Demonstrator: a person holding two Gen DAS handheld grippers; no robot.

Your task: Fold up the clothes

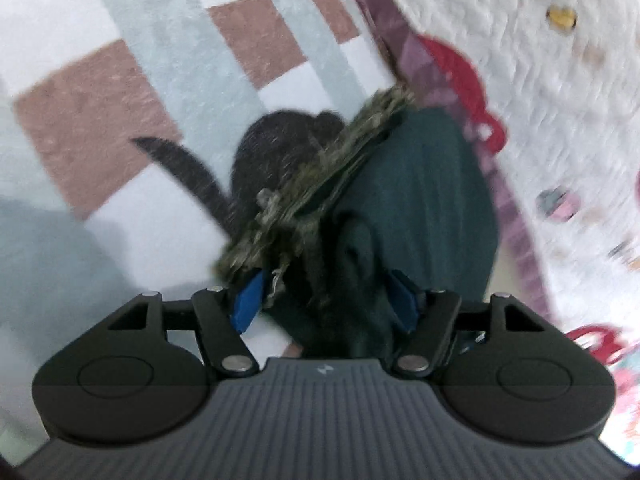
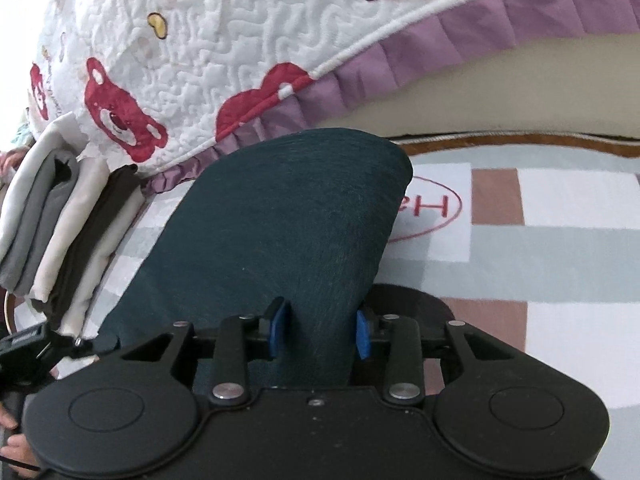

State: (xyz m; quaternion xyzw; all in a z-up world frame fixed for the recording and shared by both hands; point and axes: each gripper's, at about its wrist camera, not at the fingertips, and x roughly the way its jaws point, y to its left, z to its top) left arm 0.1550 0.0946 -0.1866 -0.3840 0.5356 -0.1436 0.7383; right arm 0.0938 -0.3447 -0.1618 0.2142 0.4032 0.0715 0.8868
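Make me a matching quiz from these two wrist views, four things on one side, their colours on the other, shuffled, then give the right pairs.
Things:
1. garment between the right gripper's pads
2. fur trim
3. ruffle on the quilt's edge
4. bear patch on the quilt

Colours:
A. red
B. dark teal
C. olive brown
D. purple

Pairs: 1-B, 2-C, 3-D, 4-A

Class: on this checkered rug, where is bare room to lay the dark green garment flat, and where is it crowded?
Free: the checkered rug right of the dark green garment, from the red oval logo outward. Crowded: the strip left of the garment, between the stack of folded clothes and the quilted bedspread.
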